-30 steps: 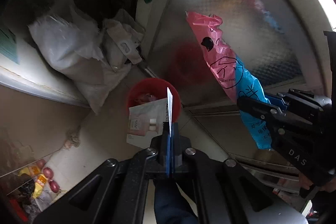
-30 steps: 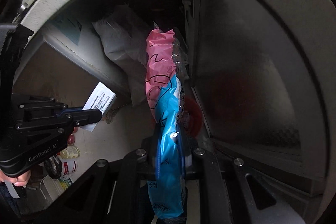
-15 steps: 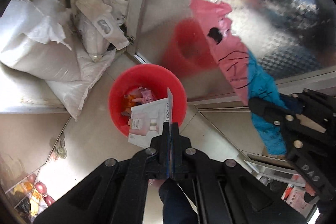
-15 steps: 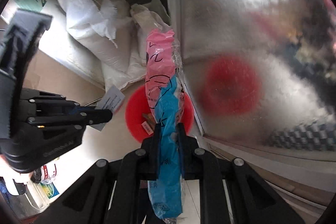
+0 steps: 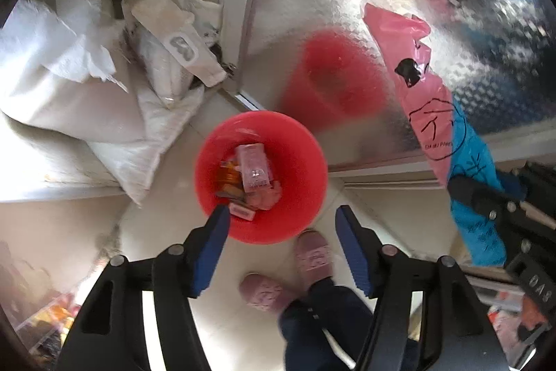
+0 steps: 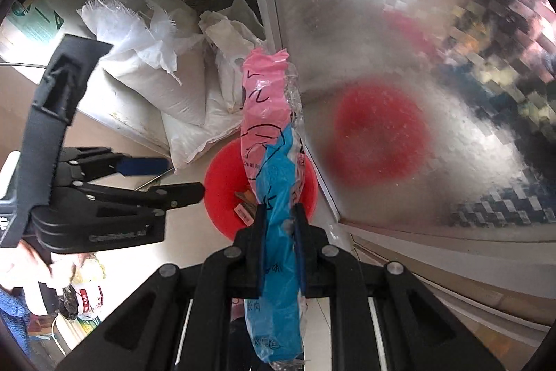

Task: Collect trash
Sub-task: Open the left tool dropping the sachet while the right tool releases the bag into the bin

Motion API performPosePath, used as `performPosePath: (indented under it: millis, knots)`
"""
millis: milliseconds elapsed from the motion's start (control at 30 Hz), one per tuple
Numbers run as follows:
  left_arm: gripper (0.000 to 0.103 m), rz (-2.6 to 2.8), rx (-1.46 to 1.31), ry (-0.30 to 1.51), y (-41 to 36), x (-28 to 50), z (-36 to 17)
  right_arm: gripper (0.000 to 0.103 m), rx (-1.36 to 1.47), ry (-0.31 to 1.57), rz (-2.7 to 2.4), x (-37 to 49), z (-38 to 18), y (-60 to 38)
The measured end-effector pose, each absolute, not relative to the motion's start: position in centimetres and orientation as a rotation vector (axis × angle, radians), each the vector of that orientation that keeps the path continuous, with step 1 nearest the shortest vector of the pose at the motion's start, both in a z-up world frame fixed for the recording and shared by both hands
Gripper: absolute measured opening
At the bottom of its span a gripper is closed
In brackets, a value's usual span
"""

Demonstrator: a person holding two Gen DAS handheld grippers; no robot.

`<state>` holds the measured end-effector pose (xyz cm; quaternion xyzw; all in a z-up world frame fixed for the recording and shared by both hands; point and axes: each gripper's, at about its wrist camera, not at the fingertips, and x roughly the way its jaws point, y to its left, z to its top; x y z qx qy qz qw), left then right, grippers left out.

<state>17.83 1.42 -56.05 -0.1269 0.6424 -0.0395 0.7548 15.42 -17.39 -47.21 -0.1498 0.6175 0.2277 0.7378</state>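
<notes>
Trash already lies in the red bin (image 5: 299, 141), which stands on the pale floor just beside the foot of a patterned metal door (image 5: 347, 6) that mirrors it as a red blur. Seen from the left wrist, the bin's inside is open to view: a pink carton (image 5: 255, 167), some orange wrappers (image 5: 227, 178) and a small white box (image 5: 242, 211) sit at its bottom. The left gripper (image 5: 282, 218) hangs above the near rim of the bin; its jaws have just been opening and now stand spread, blue pads (image 5: 351, 249) apart, with nothing between them. That view alone shows a person's two pink slippers (image 5: 312, 258) on the floor just on the near side of the bin, and dark trouser legs.

From the right wrist the bin is mostly hidden behind the pink and blue plastic bag (image 6: 272, 162), so only part of its rim and a sliver of its contents appear. The right gripper (image 6: 279, 218) pinches this bag at its blue part, pads pressed on it, the pink end standing up over the bin and the blue tail hanging below the jaws. Only this view shows a hand (image 6: 21, 263) gripping the left tool. White woven sacks (image 6: 156, 68) are heaped beyond the bin, on the far side from the slippers
</notes>
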Motion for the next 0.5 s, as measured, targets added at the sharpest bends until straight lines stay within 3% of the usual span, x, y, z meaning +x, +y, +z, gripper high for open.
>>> performPosePath:
  millis: [333, 400, 500]
  knots:
    - [0.062, -0.056, -0.276, 1.414, 3.0, 15.5, -54.9, 0.012, -0.339, 1.399, 0.554, 15.5, -48.0, -16.2]
    - [0.075, -0.044, -0.271, 1.411, 3.3, 15.2, -54.8, 0.012, -0.347, 1.404, 0.569, 15.5, -48.4, -15.7]
    - [0.084, -0.03, -0.263, 1.399, 3.7, 15.0, -54.9, 0.012, -0.365, 1.415, 0.59, 15.4, -49.1, -14.9]
